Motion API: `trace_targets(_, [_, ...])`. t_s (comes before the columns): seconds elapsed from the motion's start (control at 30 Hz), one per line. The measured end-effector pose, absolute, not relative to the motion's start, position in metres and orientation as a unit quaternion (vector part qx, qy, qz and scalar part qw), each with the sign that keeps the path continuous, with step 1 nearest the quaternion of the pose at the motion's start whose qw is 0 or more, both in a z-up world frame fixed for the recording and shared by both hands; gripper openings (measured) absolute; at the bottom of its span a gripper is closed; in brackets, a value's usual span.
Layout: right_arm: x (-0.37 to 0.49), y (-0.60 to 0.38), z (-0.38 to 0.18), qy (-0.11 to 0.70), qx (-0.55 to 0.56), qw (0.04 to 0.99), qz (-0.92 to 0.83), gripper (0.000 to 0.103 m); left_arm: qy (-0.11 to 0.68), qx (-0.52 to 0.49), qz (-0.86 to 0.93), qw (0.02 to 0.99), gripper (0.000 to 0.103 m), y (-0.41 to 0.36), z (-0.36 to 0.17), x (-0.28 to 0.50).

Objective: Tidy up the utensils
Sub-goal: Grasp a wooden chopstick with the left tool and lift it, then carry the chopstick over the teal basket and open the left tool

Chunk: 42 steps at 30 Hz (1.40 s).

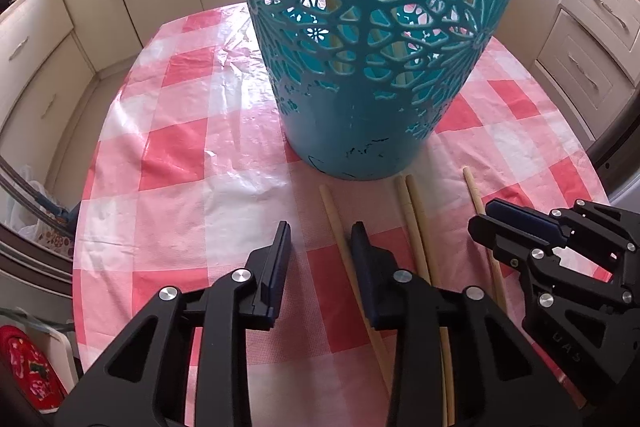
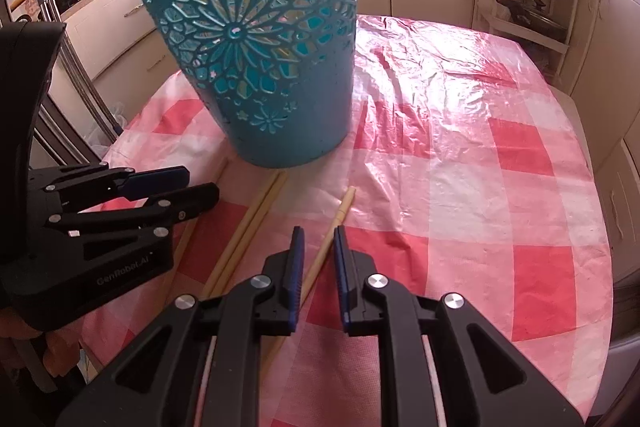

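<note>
A: Chopsticks (image 1: 340, 227)?
B: Flat on the counter (image 1: 180, 187) before the teal holder (image 1: 360, 67); light, stiff, slick; I'd pinch mid-shaft.
A: Tongs?
B: Left tongs (image 1: 320, 247) released, straddling one; right tongs (image 2: 319, 255) narrowly parted, nothing clamped.

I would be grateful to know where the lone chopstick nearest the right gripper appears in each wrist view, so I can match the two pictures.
Left wrist view: the lone chopstick lies at right, partly behind the right gripper.
Right wrist view: the same chopstick runs up the centre, between that gripper's fingers.
Shared landmark: the teal basket on the checked tablecloth, just beyond the chopstick's far tip.
</note>
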State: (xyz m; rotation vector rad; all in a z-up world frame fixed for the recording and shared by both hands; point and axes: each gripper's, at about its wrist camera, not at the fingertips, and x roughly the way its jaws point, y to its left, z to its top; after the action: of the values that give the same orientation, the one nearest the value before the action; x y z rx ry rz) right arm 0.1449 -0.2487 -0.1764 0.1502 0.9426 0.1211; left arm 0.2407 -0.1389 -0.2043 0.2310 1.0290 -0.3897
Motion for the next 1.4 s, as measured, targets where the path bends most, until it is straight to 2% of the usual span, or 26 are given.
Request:
trace_targets(0.13, [0.147, -0.250, -0.177, 0.450, 0.072, 0.888, 0.056, 0.015, 0.487, 0.111, -0.183, 0.847, 0.030, -0.141, -0.205, 0.243])
trace_targets(0.2, [0.147, -0.248, -0.177, 0.449, 0.067, 0.889, 0.057, 0.016, 0.489, 0.107, -0.188, 0.845, 0.009, -0.140, -0.205, 0.245])
trace_targets(0.27, [0.147, -0.247, -0.177, 0.450, 0.068, 0.889, 0.057, 0.015, 0.494, 0.096, -0.187, 0.844, 0.007, -0.136, -0.205, 0.247])
trace_targets(0.63, [0.143, -0.242, -0.177, 0.454, 0.055, 0.888, 0.047, 0.012, 0.491, 0.106, -0.191, 0.843, 0.005, -0.135, -0.206, 0.243])
trace_targets(0.9, [0.136, -0.244, -0.179, 0.442, 0.055, 0.894, 0.045, 0.009, 0.495, 0.008, -0.223, 0.840, 0.005, -0.093, -0.184, 0.246])
trace_targets(1.17, [0.136, -0.242, -0.179, 0.432, 0.044, 0.900, 0.047, 0.009, 0.457, -0.107, -0.264, 0.843, 0.005, -0.044, -0.143, 0.240])
trace_targets(1.4, [0.136, -0.240, -0.179, 0.432, 0.041, 0.900, 0.049, 0.011, 0.404, -0.147, -0.301, 0.851, 0.005, -0.034, -0.097, 0.216])
